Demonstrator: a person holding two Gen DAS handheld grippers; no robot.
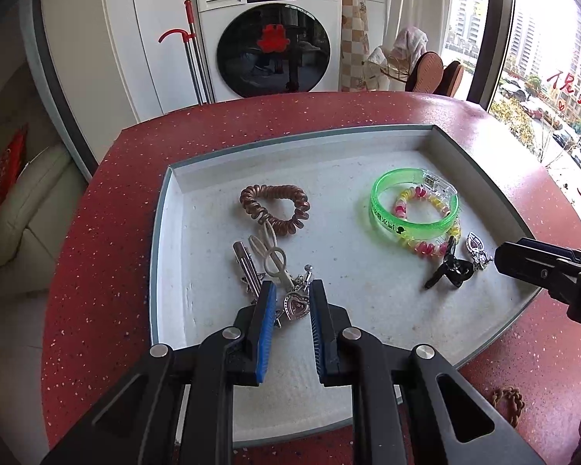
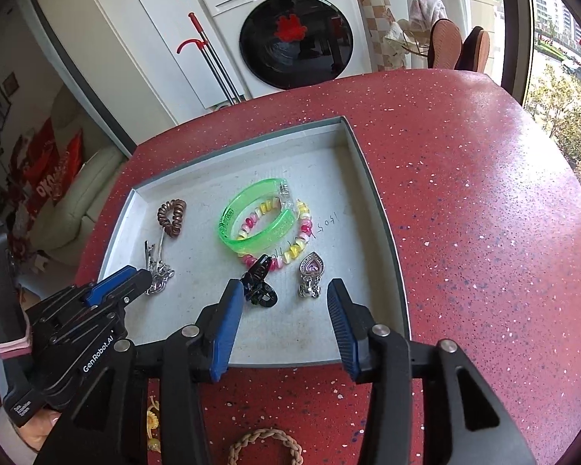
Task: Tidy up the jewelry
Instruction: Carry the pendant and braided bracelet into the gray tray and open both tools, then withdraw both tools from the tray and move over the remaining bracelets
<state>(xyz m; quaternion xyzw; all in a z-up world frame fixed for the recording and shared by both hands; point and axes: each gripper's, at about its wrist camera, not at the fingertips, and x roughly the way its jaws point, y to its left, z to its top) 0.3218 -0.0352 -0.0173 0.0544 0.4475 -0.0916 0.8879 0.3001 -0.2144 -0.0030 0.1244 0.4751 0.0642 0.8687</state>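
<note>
Left gripper (image 1: 290,302) fingers stand narrowly apart around the heart pendant (image 1: 296,306) near the tray (image 1: 166,232) near edge; right gripper (image 2: 284,302) wide, empty; advise closing squarely, excluding the adjacent hair clip (image 1: 246,267).

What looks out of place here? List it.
A braided bracelet and a yellow clip lie on the red table, outside the tray that holds the rest. In the tray, the green bangle sits on top of the beaded bracelet.
</note>
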